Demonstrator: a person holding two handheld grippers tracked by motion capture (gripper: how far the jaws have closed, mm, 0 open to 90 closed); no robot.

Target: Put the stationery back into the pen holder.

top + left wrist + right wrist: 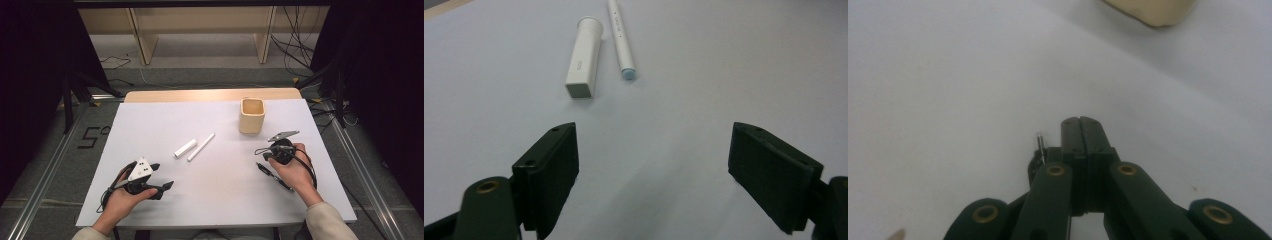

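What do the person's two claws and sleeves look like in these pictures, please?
Both claws are black. The left claw carries a white three-cornered plate with dark dots; the right claw has a grey plate on top. Black cables loop from each. In the gripper views the jaws are flat black blocks on arms with brass-coloured rivets. The sleeves are beige.

Soft overhead light, dark surroundings, blurred close-ups

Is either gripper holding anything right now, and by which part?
Left gripper: open, nothing held. Right gripper: shut pad to pad, nothing visible between the pads. A black pen lies by that hand, apparently not gripped.
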